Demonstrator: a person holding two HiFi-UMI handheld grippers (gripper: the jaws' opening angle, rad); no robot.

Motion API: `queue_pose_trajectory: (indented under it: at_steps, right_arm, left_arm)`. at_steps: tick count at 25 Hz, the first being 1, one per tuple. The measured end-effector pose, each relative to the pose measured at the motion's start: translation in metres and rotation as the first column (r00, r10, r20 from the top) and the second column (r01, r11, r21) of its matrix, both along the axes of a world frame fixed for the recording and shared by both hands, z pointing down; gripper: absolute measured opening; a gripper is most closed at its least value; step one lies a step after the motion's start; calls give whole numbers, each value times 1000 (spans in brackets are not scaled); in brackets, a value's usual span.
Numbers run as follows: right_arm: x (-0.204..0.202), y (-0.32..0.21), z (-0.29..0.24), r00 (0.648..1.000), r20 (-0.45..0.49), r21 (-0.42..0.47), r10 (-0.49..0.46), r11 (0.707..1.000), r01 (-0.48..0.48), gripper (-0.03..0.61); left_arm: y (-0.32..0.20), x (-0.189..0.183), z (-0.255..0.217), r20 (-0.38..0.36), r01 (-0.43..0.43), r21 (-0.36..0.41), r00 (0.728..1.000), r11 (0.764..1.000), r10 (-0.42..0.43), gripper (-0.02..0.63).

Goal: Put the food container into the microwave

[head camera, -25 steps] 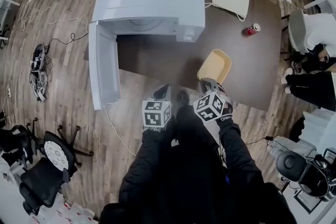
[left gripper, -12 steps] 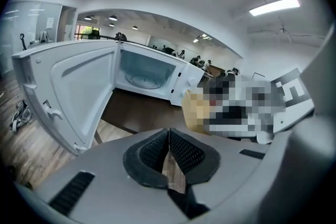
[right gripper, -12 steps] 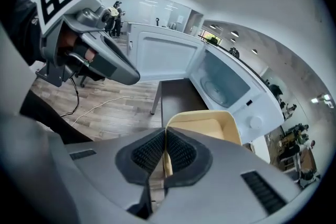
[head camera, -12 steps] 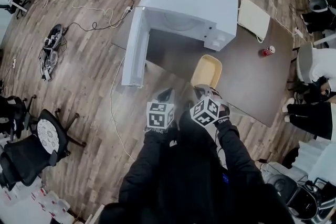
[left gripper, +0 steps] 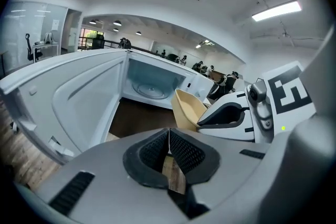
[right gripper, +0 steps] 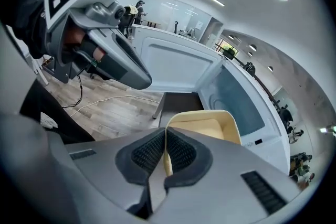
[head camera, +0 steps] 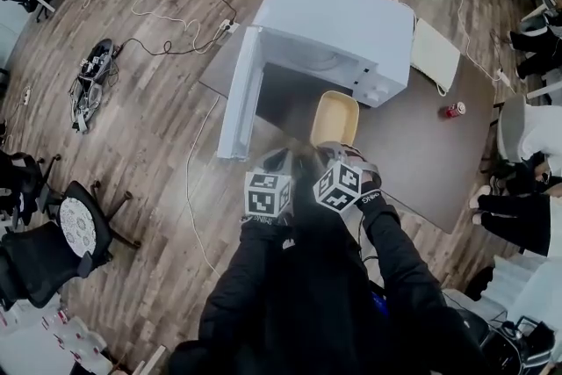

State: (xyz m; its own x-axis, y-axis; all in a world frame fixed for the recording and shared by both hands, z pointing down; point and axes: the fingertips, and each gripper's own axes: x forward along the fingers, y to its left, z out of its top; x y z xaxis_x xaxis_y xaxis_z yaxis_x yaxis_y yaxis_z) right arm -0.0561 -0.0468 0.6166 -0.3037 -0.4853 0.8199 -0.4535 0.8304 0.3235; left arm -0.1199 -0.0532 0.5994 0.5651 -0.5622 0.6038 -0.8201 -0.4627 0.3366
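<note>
A pale yellow food container (head camera: 335, 118) hangs above the dark table, just in front of the white microwave (head camera: 338, 26). My right gripper (head camera: 336, 152) is shut on the container's near rim (right gripper: 166, 160); the empty tub (right gripper: 210, 127) points toward the microwave cavity (right gripper: 239, 99). The microwave door (head camera: 239, 97) stands swung open to the left. My left gripper (head camera: 274, 161) sits beside the right one, shut with nothing between its pads (left gripper: 169, 150). In the left gripper view the container (left gripper: 187, 108) shows to the right, before the cavity and its glass turntable (left gripper: 149, 91).
A red can (head camera: 453, 110) and a cream pad (head camera: 436, 55) lie on the dark table (head camera: 421, 162) right of the microwave. Cables (head camera: 158, 35) trail over the wooden floor. Office chairs (head camera: 53, 246) stand at the left; seated people's legs (head camera: 518, 206) are at the right.
The container, still in my right gripper, has come closer to the open microwave, now sitting just before the cavity. The view has shifted as the person stepped toward the table.
</note>
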Motion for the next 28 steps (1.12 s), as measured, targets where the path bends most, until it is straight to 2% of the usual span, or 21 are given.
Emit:
queue_pose_trajectory:
  at_steps: [7,15,28]
  right_arm:
    - [-5,-68,19,996,-10,-20,-86,996,86,29]
    - [-2,-161,39,990,-32,-24,-136,991,135,29]
    - [6,-245,60,989,-85,39,-117,992,121,29]
  left_arm:
    - [-57,6,17,22,21,-29,1000,999,-20,37]
    - [-113,18,34,32,42,-68,999,997,-39,37]
    - [-170,20,57,48,95,-117,995,989,-90,37]
